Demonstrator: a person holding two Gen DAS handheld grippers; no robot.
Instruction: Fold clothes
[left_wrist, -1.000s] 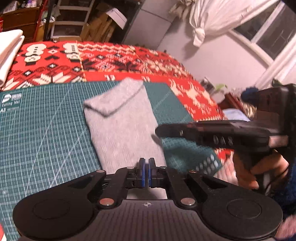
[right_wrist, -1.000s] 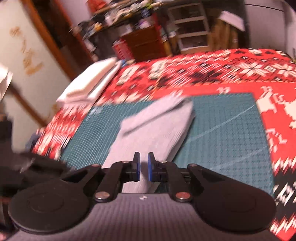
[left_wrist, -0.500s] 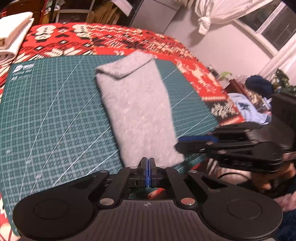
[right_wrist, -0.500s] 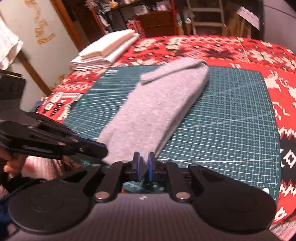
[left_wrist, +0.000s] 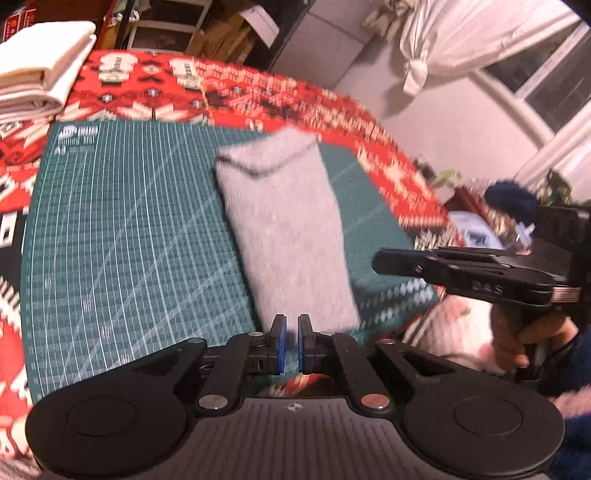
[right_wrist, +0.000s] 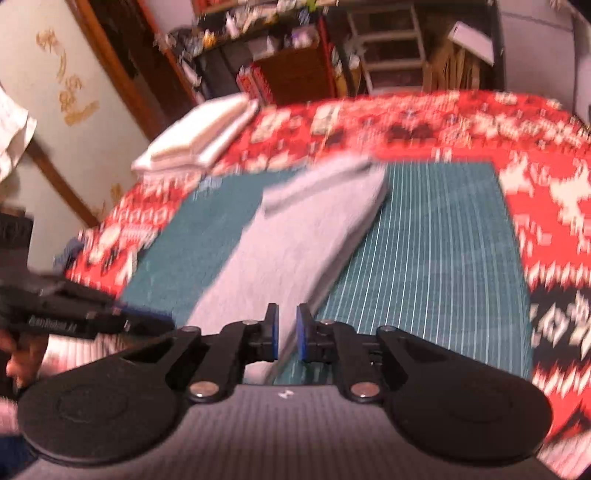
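A grey garment (left_wrist: 284, 229), folded into a long narrow strip, lies flat on the green cutting mat (left_wrist: 129, 240). Its far end is turned over in a flap. My left gripper (left_wrist: 290, 343) hovers at the strip's near end, pads a narrow gap apart with nothing between them. In the right wrist view the same grey garment (right_wrist: 295, 243) runs diagonally, and my right gripper (right_wrist: 287, 332) stands over its near end, slightly open and holding nothing. Each gripper shows in the other's view: the right gripper (left_wrist: 380, 260) off the mat's right side, the left gripper (right_wrist: 162, 325) at the left.
The mat lies on a red patterned blanket (left_wrist: 240, 88) covering a bed. A stack of folded white cloth (left_wrist: 40, 66) sits at the far left corner. A hand (left_wrist: 524, 339) holds the right gripper's handle. Shelves and boxes stand beyond the bed.
The left gripper's pads, pressed together half a second ago, now stand slightly apart. Both views have shifted and blurred with motion; the grey garment lies where it was.
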